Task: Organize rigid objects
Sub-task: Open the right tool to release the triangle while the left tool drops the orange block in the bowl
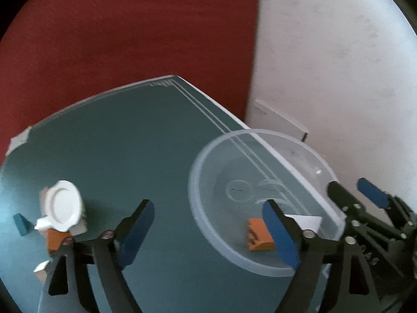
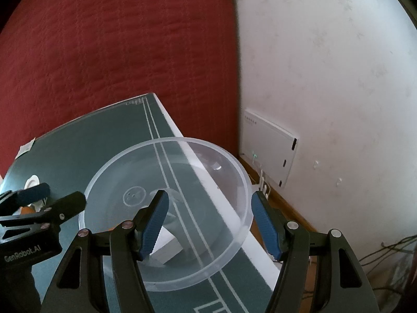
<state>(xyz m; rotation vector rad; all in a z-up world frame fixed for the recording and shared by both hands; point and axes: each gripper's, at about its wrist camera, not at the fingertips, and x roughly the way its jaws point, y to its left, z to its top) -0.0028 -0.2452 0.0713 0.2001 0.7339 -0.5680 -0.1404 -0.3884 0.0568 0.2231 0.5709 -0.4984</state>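
The round translucent plastic basin (image 1: 263, 200) sits at the edge of the green tabletop (image 1: 146, 140), serving by all appearance as the collection container. The right gripper (image 2: 209, 225) straddles the basin's near rim, one blue-padded finger (image 2: 153, 224) inside the wall and the other outside it. The fingers stand at a medium spread; whether the pads actually press the rim cannot be told, but the placement suggests the basin is being steadied against sliding. The left gripper (image 1: 211, 232) hangs over the basin's left rim with its fingers spread wide and nothing between them. An orange rectangular block (image 1: 258, 234) lies on the basin floor just beside the inner face of the left gripper's right-hand finger (image 1: 280, 234), apart from the pad, which is consistent with a completed release. A white flat piece (image 1: 307, 221) lies beyond that same finger, also inside the basin. Items not yet sorted remain on the tabletop outboard of the left-hand finger: a white round-topped object (image 1: 63, 204), a second orange block (image 1: 56, 240) touching it, and a small teal block (image 1: 20, 224) farther out.
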